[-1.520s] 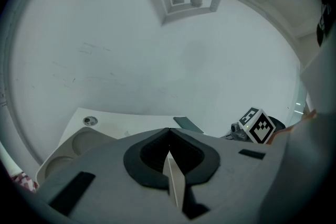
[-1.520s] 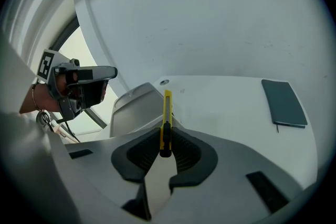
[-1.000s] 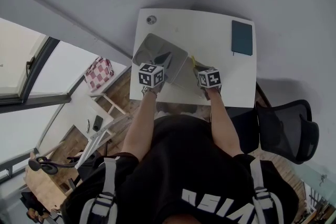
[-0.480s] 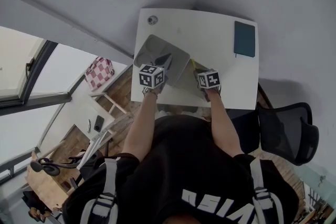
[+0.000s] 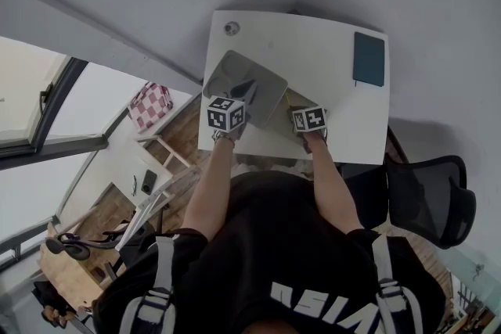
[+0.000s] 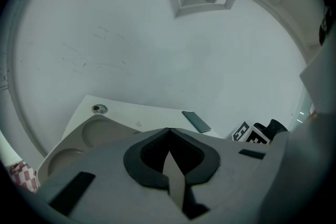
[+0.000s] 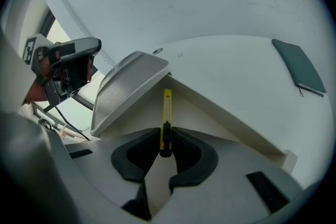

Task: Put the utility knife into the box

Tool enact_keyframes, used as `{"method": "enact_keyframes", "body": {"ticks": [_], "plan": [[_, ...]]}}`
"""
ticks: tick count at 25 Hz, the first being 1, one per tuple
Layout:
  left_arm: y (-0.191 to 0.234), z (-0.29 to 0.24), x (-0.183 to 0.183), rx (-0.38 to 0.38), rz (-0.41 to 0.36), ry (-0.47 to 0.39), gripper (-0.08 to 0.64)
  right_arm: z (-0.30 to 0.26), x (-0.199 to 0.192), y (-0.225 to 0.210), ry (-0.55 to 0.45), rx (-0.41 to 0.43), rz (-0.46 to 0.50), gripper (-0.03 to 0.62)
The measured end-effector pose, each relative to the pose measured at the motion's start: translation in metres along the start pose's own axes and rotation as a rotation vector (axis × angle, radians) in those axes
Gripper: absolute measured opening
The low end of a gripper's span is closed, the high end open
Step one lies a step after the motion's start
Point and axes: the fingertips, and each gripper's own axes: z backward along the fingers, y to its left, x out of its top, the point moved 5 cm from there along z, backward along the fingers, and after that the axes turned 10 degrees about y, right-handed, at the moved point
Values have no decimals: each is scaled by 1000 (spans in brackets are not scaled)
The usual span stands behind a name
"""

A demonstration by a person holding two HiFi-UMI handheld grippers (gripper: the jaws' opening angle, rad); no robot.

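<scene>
Right gripper view: one right gripper (image 7: 166, 141), its claw pinching one utility knife (image 7: 167, 113). The knife is a slim yellow plastic bar with a black slider. The slider end sits between the jaws and the rest points to 12 o'clock. It hangs over the inside of one open, pale cream cardboard box (image 7: 215, 120), apart from the box floor. The box's single flat grey lid (image 7: 128, 89) stands tilted up at 10 o'clock from the knife. On the one white rectangular table (image 7: 231, 60) there is one dark teal notebook (image 7: 299, 68) at 2 o'clock, lying flat and well apart from the box. One small round grommet (image 7: 157, 51) sits at 12 o'clock, just past the lid's top.

Left gripper view: one left gripper (image 6: 168, 131), its jaw tips pressed together with nothing showing between them. The tips sit right at the lid's edge, and whether they nip that edge cannot be told. The lid's face, at 9 o'clock, carries two shallow round hollows. The notebook lies at 1 o'clock, and the right gripper's marker cube shows at 3 o'clock.

Head view: two bare forearms reach to the two grippers at the table's near edge, the box between them. The notebook is in the table's 2 o'clock corner and the grommet in its 11 o'clock corner. One black mesh office chair (image 5: 430, 199) stands at 4 o'clock of the table, and one red-and-white checked item (image 5: 150, 107) lies at 9 o'clock, off the table.
</scene>
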Motion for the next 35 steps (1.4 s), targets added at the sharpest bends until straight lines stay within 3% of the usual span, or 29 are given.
{"method": "enact_keyframes", "body": {"ticks": [12, 35], "plan": [[-1, 13, 0, 1, -12, -15, 25, 6, -3, 3, -25, -27, -42, 83], [-38, 46, 25, 1, -121, -96, 25, 108, 45, 11, -345, -99, 10, 46]]}}
